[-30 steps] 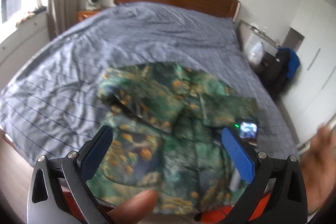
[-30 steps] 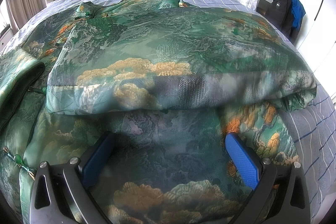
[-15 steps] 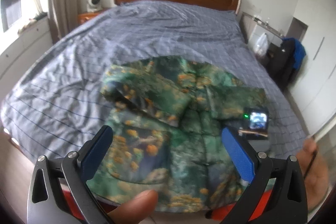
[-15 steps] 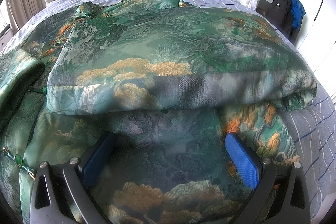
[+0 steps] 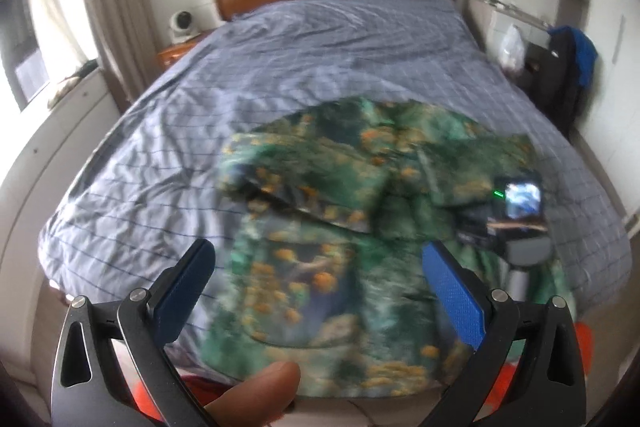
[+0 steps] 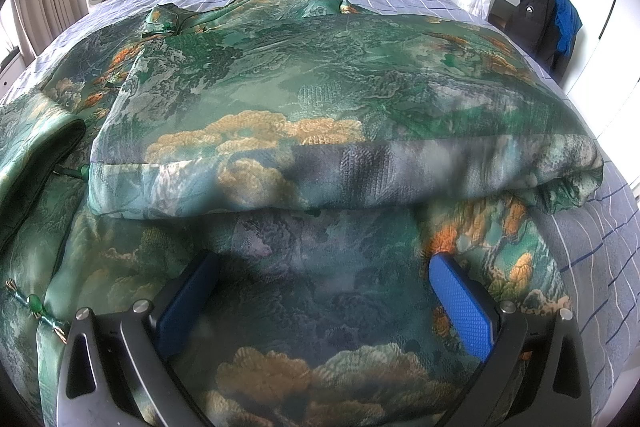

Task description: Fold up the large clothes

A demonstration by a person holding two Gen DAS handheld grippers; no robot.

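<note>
In the left wrist view, the left gripper (image 5: 318, 283) is held above the near edge of the bed (image 5: 304, 59), its jaws spread wide with nothing between them. The garment (image 5: 360, 227) is seen lying on the near right part of the bed, its sleeves folded inward. The right gripper (image 5: 516, 223) is seen resting on the garment's right side. In the right wrist view, the right gripper (image 6: 324, 297) is set low against the garment (image 6: 320, 99), jaws released and nothing clamped, a folded sleeve lying just beyond them.

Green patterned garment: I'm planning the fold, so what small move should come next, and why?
Probably lower the left hand-held gripper to the green patterned garment's near hem; it hangs open above, while the right hand-held gripper is already low on the cloth, also open.
</note>
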